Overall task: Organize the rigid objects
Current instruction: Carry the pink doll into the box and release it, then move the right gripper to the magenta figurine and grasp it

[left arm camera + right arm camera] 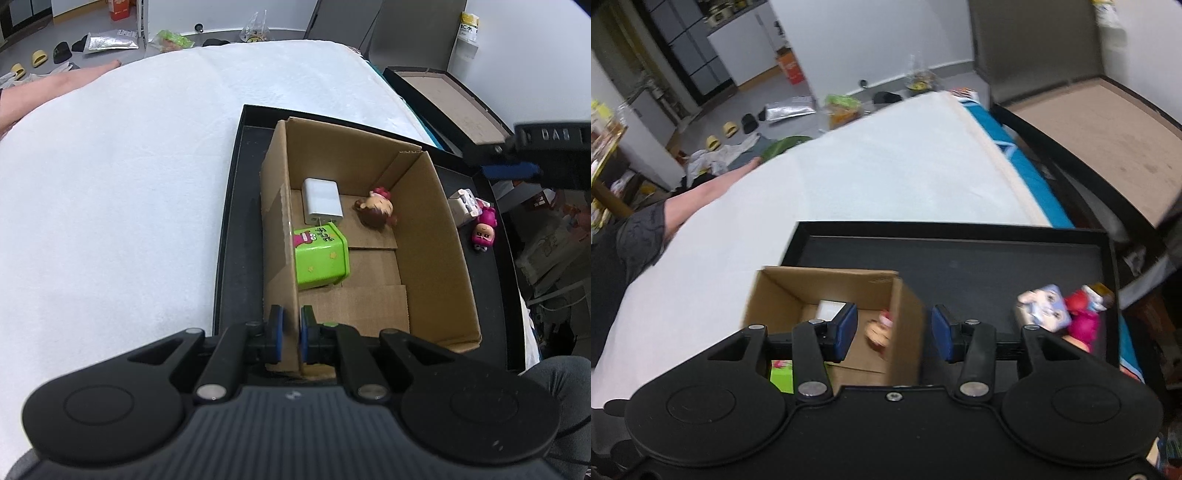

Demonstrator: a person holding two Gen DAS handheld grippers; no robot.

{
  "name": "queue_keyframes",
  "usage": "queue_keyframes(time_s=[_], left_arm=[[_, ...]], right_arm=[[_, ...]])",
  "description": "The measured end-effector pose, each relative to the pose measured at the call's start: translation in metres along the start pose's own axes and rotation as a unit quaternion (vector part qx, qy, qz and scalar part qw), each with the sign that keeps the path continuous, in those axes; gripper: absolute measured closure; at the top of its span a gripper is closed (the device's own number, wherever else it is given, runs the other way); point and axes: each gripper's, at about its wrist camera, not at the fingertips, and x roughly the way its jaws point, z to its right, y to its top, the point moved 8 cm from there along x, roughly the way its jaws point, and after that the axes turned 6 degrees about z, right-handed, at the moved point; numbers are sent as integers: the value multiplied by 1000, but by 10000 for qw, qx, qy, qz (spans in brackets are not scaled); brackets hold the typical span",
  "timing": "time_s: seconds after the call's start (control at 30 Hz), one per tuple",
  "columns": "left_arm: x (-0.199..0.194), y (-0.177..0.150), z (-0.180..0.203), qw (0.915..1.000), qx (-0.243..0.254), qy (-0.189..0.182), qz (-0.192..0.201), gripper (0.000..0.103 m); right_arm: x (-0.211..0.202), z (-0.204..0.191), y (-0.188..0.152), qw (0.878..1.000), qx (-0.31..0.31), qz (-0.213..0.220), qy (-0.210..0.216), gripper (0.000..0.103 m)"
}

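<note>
**Left gripper pinches the box wall; right gripper above the tray**

The left gripper has its jaws pinching the near-left wall of the box, which stands in the black tray on the bed's right edge. Inside the box lie a charger, a green tin and a doll head. The right gripper hovers with jaws spread, straddling the box's right wall. A pink doll and a white toy lie in the tray's right part, touching.
</note>
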Motion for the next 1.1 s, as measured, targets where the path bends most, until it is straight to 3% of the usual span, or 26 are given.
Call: queue_keyframes(time_s=[0.77,1.1], left_arm=[[0,0,1,9999,-4,120,-25,95],[1,0,3,9998,10,189,-40,95]], right_arm=[[-17,92,-18,9979,499,-36,-411,58],[-4,139,-33,9925,1033,-149,-637,57]])
